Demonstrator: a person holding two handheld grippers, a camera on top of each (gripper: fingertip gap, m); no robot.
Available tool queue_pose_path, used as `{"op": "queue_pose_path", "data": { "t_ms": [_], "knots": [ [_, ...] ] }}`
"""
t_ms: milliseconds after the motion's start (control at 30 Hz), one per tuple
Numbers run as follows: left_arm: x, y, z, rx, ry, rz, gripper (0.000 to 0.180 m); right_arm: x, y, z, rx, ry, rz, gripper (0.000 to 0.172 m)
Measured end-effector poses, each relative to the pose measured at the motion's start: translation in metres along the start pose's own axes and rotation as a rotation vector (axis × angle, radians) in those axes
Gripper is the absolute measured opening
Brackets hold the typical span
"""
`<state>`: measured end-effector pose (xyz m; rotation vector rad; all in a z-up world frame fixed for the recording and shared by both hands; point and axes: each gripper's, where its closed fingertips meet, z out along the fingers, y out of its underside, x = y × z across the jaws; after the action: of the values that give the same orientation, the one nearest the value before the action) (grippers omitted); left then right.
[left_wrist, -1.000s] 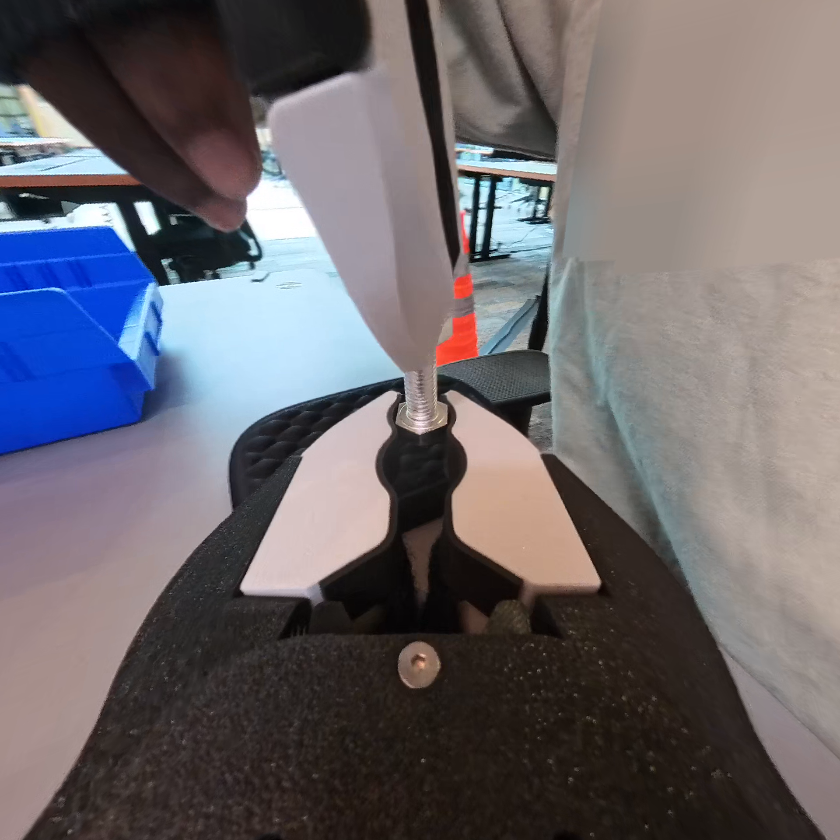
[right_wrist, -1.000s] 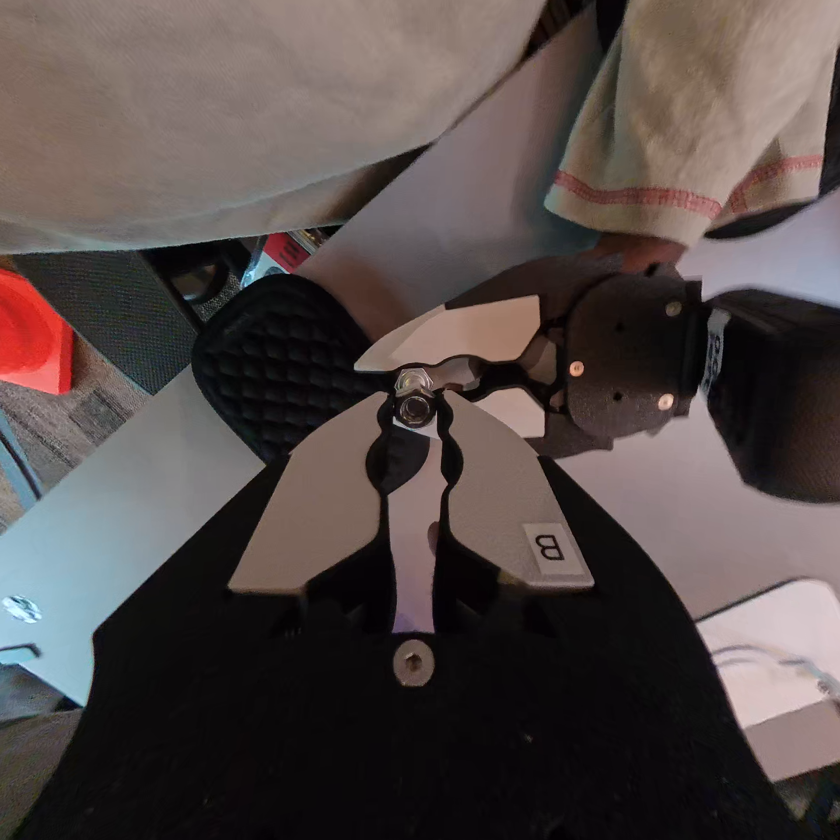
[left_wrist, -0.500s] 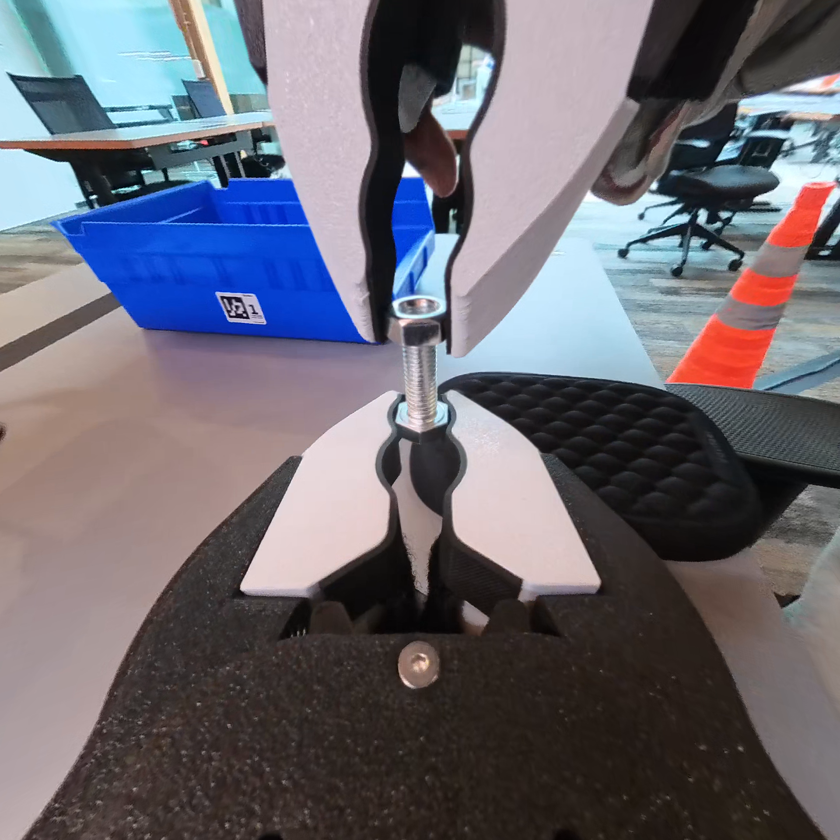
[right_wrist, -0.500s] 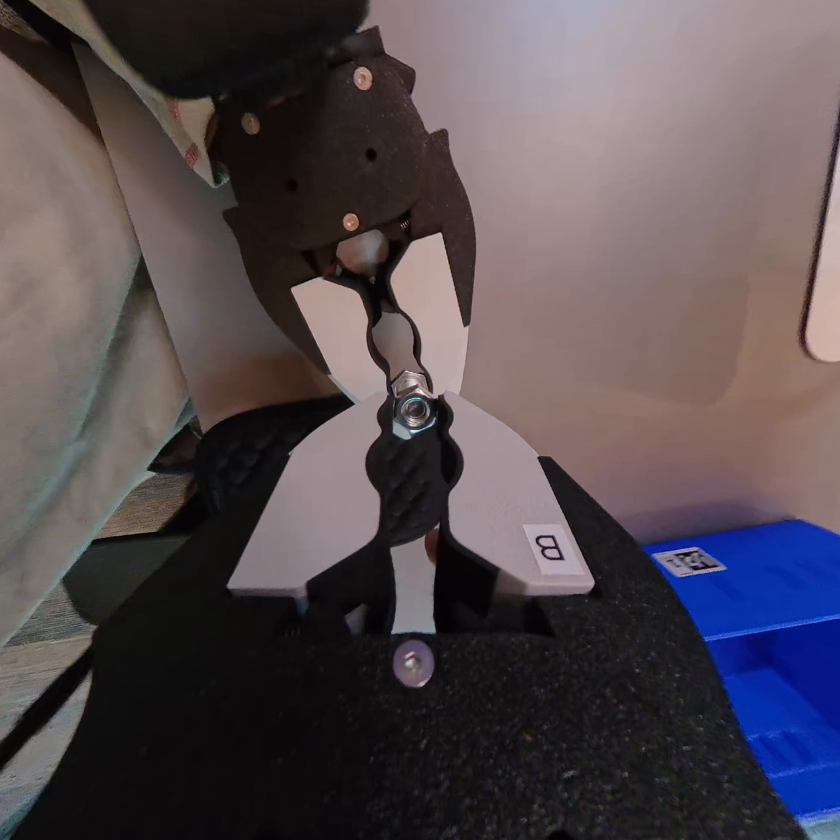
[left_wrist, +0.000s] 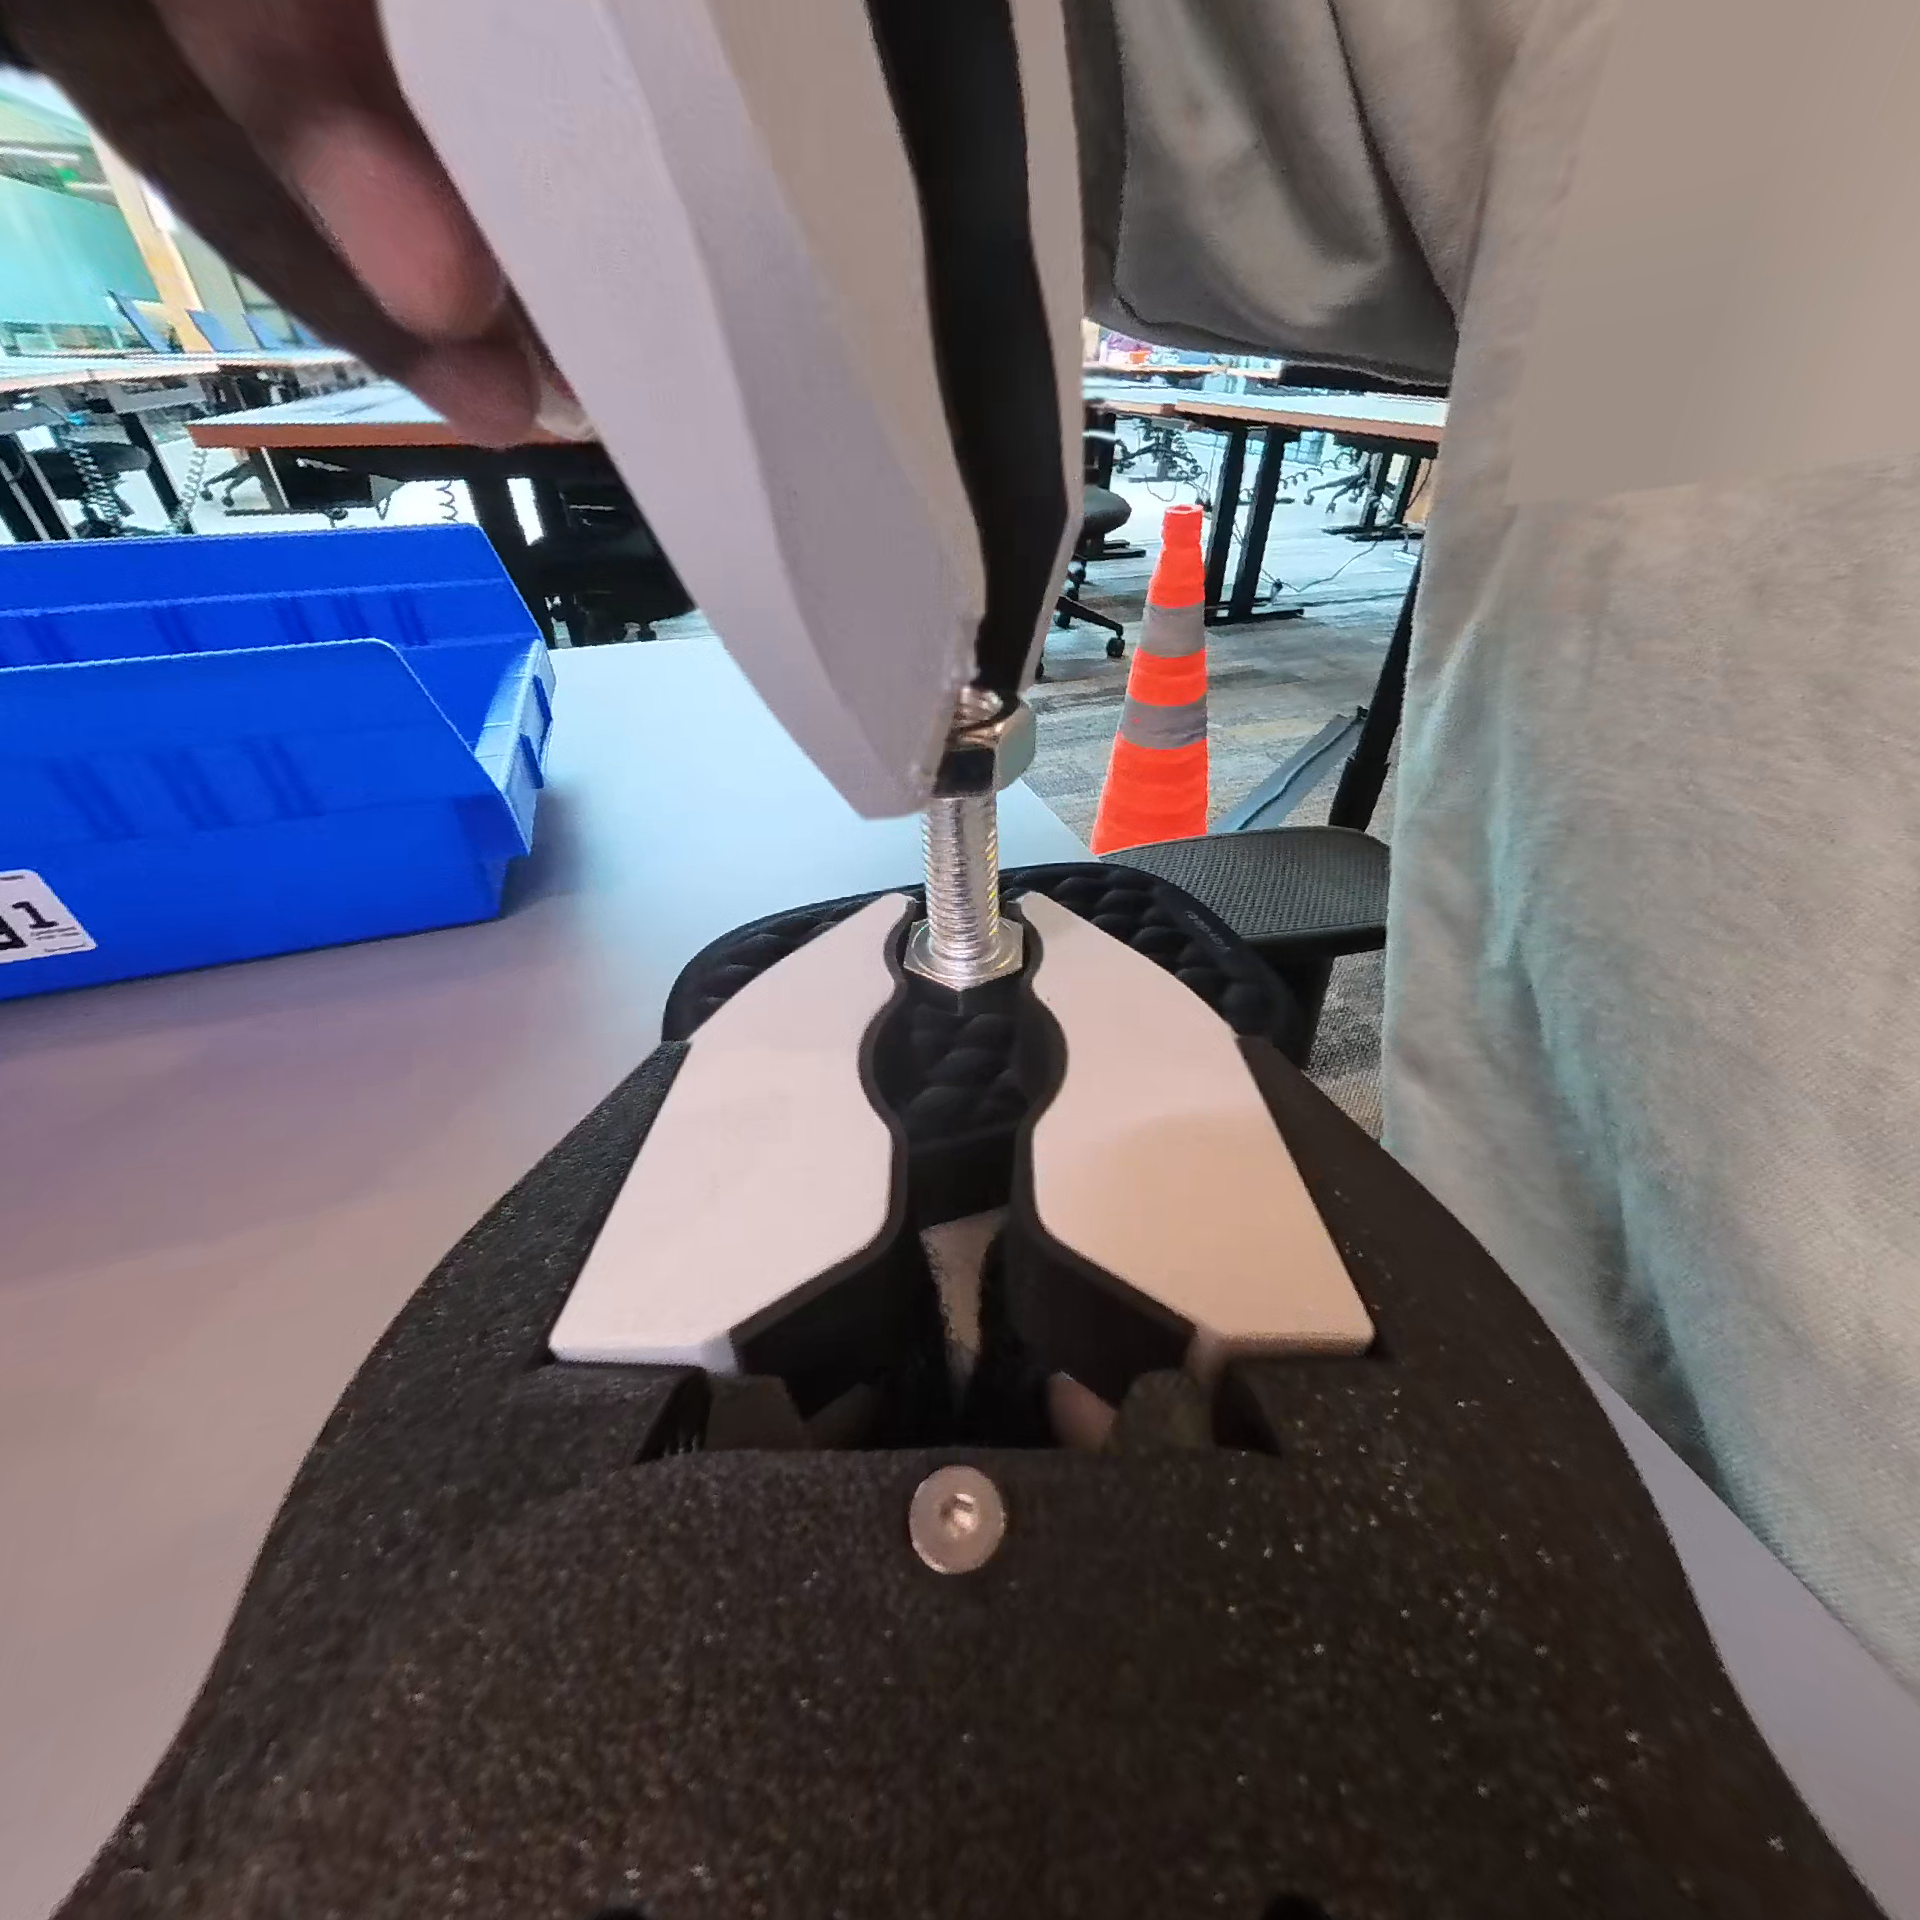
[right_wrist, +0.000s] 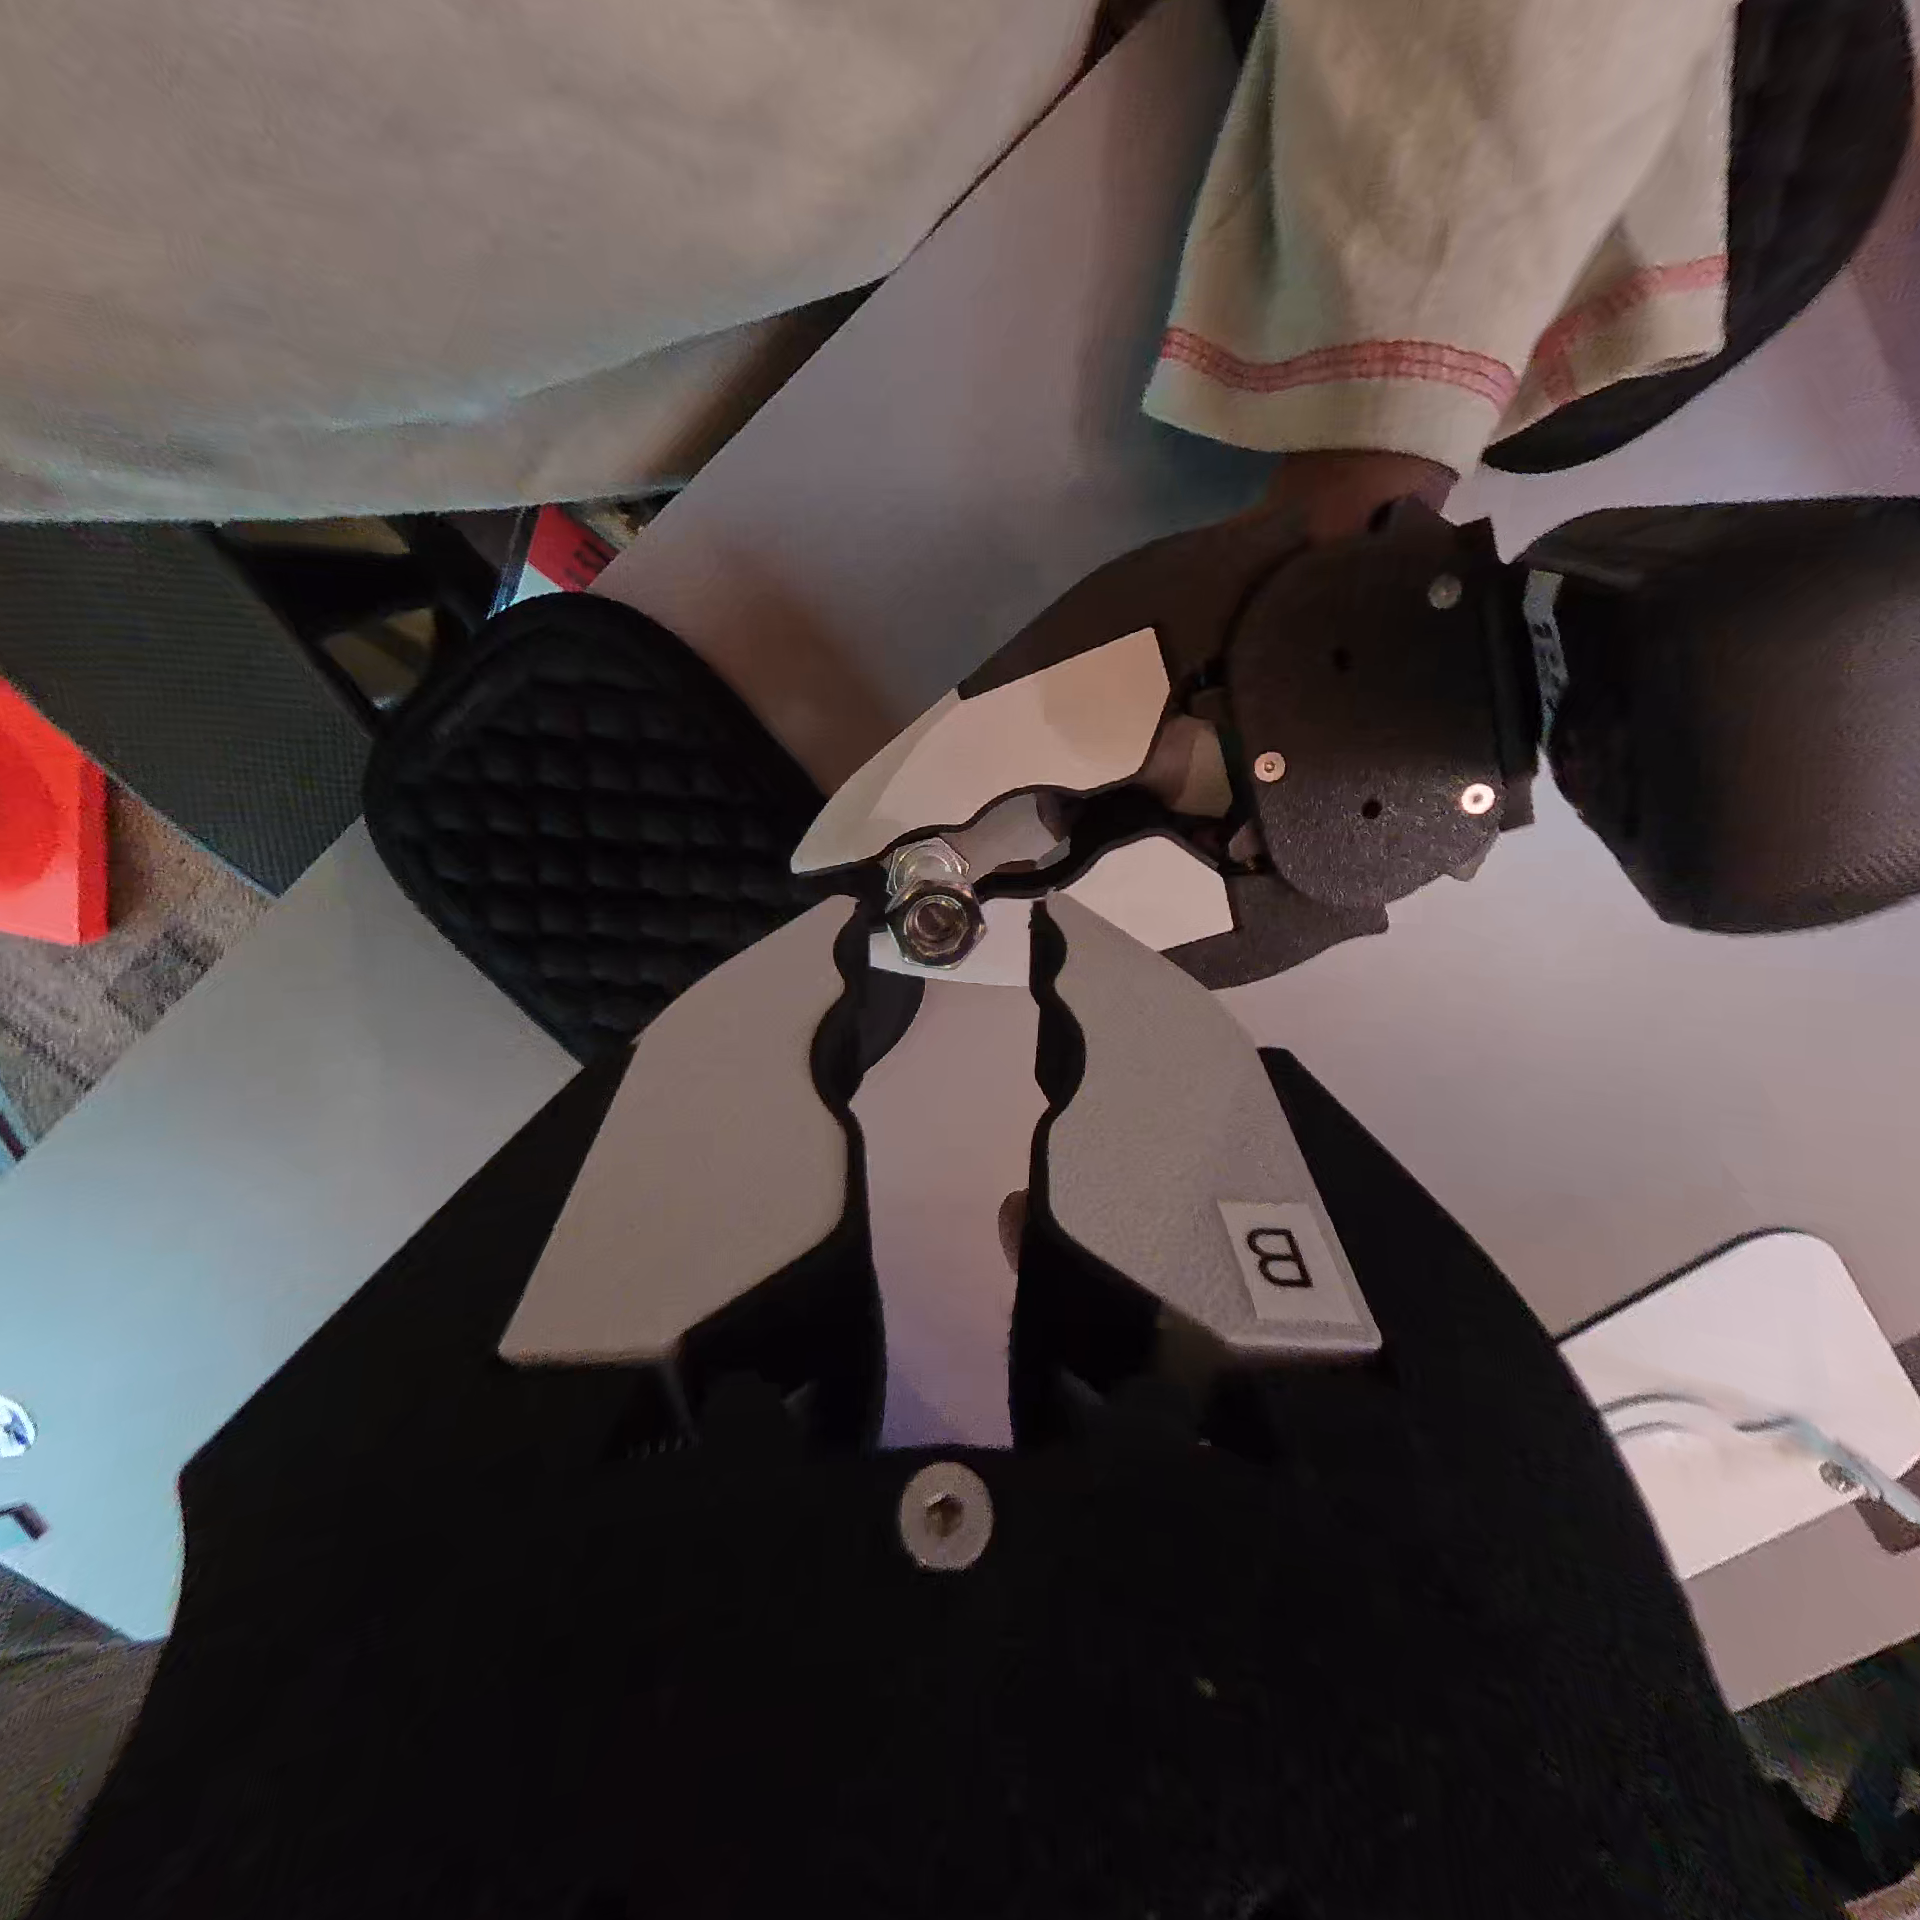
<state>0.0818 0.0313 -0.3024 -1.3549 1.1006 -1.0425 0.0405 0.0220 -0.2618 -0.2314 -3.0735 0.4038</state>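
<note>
L claw (left_wrist: 966, 935) is clamped on the hex head of a silver bolt (left_wrist: 961, 873), pads pressing both flats, shank standing straight up out of the tips. R claw (right_wrist: 943, 912) comes in from above, roughly end-on to the bolt, w/ jaws apart. A silver nut (left_wrist: 1003, 732) sits between its tips at the very top of the thread. Per the R wrist cam one pad is against the nut and the other stands clear w/ a visible gap, so no grip on that side. Nut is only on the last bit of thread, and approx. the whole shank between nut and head is bare. Both claws are up off the grey table (left_wrist: 312, 1143), over a black quilted pad (right_wrist: 582, 810) at its edge. Blue bin (left_wrist: 260, 748) is off to the L, well apart. Orange cone (left_wrist: 1169, 707) is on the floor behind. Person's pale shirt (left_wrist: 1662, 935) is close on the R.
</note>
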Motion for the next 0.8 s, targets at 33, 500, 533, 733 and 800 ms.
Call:
{"op": "queue_pose_path", "data": {
  "t_ms": [33,500,533,733,800],
  "knots": [
    [0.0,0.0,0.0,0.001,0.005,0.0,0.014,0.0,0.001,0.002,-0.013,-0.008,-0.007,0.026],
    [-0.026,-0.004,-0.007,0.037,-0.233,-0.001,0.014,0.011,0.013,0.005,0.056,0.314,0.939,0.043],
    [-0.026,-0.004,-0.007,0.039,-0.223,-0.005,0.014,0.011,0.014,0.004,0.047,0.33,0.903,0.058],
    [-0.014,-0.004,-0.004,0.033,-0.116,-0.013,0.014,0.013,0.007,-0.025,0.041,0.24,0.29,0.039],
    [-0.01,-0.002,-0.002,0.018,-0.085,0.0,0.014,0.008,0.0,-0.024,0.064,0.126,0.096,0.031]
  ]
}}
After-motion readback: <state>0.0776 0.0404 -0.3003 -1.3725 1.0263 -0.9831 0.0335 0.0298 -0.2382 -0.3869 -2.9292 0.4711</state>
